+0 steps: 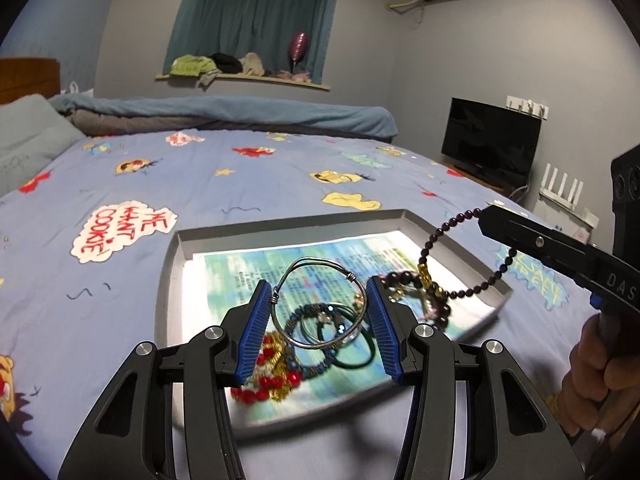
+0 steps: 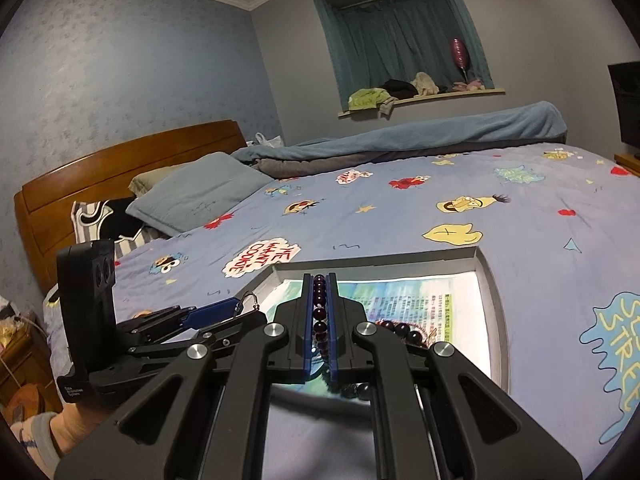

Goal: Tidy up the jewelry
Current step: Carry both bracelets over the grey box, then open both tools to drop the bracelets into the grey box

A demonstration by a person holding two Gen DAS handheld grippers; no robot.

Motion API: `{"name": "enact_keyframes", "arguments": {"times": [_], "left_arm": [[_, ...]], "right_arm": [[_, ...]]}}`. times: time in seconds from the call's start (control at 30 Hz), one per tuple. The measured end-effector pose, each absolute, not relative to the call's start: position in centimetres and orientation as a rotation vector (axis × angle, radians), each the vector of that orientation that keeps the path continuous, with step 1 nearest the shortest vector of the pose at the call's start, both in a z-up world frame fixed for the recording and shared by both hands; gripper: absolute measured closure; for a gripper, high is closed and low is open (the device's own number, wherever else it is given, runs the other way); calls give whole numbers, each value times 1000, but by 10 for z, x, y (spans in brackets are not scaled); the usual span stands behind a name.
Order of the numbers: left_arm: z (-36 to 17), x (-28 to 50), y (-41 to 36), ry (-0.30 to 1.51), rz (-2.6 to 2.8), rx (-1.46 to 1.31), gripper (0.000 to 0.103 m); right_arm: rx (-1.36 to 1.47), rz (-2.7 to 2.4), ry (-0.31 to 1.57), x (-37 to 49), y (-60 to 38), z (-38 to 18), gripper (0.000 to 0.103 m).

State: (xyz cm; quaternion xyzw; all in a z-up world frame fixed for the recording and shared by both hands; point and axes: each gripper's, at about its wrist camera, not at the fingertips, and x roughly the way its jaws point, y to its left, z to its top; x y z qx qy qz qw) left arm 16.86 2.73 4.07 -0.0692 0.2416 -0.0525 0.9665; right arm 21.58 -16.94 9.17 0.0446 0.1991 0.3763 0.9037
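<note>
A grey tray (image 1: 168,280) lined with a printed sheet lies on the bed. My left gripper (image 1: 320,292) is shut on a silver wire bangle (image 1: 320,308), its blue pads pressing both sides, held above the tray. Under it lie a red and gold bead bracelet (image 1: 272,380), a blue beaded bracelet (image 1: 308,360) and a dark green hair tie (image 1: 360,360). My right gripper (image 2: 320,280) is shut on a dark purple bead strand (image 2: 319,312), which hangs in a loop (image 1: 436,236) over the tray's right side. The right gripper shows in the left wrist view (image 1: 492,216).
The bed has a blue cartoon-print sheet (image 1: 240,184). Pillows (image 2: 192,196) and a wooden headboard (image 2: 120,168) are at its far end. A TV (image 1: 492,140) stands beyond the bed. The tray's far rim (image 2: 376,264) sits in front of my right gripper.
</note>
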Motion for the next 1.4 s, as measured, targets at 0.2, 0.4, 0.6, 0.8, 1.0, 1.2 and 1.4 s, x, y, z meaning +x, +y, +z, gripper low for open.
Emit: {"name": "enact_keyframes", "arguments": {"times": [0.2, 0.4, 0.6, 0.8, 1.0, 1.2, 1.4], "left_arm": [[36, 186, 25, 517, -110, -132, 53], [27, 203, 22, 569, -119, -122, 53], [13, 214, 20, 638, -110, -113, 53], [12, 213, 21, 644, -102, -114, 47], [17, 208, 16, 617, -93, -87, 22], [24, 199, 15, 573, -67, -67, 8], [27, 191, 16, 558, -42, -68, 5]], "right_arm": [[89, 731, 458, 237, -162, 79, 97], [84, 672, 531, 258, -160, 59, 97], [80, 623, 581, 266, -161, 48, 97], [84, 597, 594, 268, -165, 45, 90], [74, 598, 572, 263, -166, 48, 61], [46, 597, 540, 255, -168, 54, 35], [15, 595, 502, 245, -177, 58, 6]]}}
